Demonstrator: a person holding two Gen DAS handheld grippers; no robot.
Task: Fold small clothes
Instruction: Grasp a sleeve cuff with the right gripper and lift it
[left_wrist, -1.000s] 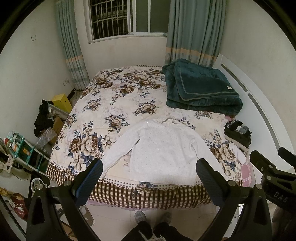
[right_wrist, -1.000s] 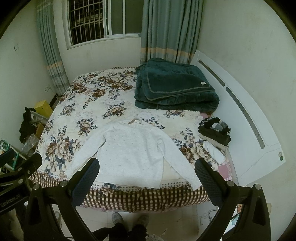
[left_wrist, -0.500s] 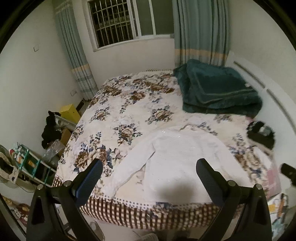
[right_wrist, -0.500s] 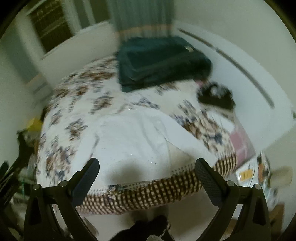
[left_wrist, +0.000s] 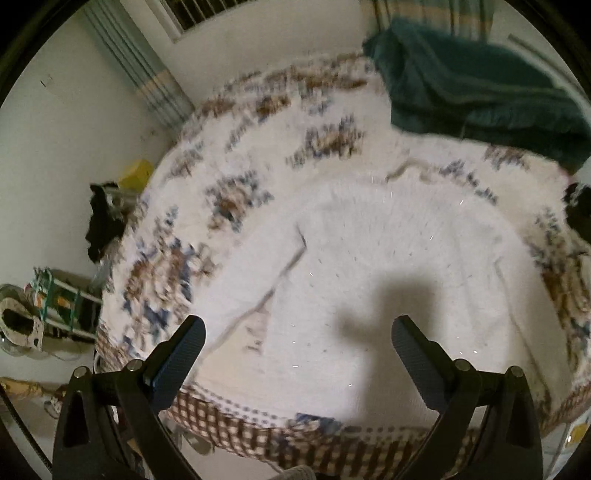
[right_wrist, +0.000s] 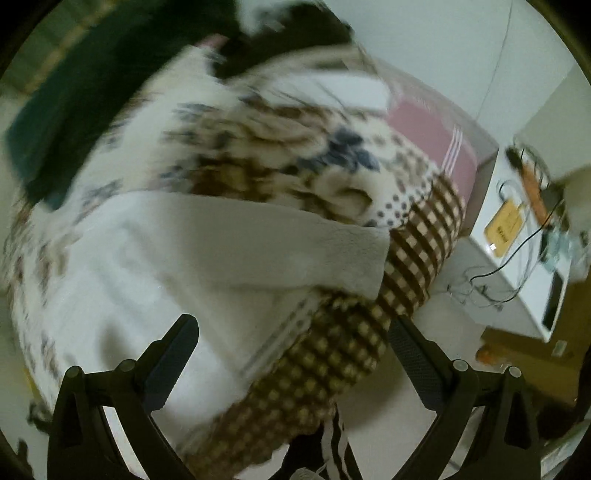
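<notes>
Left claw (left_wrist: 297, 341) agape over sweater (left_wrist: 388, 266) (floral bed (left_wrist: 236, 192)).

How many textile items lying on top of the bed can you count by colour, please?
White sweater: 1
Dark green folded blanket: 1
Black bundle at the right edge: 1
Small white cloth beside the bundle: 1
Total: 4

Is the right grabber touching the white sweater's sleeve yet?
Apart. In the right wrist view the right gripper is open, its fingertips short of the white sweater's sleeve, which lies flat on the bed ahead with nothing pinching it.
</notes>
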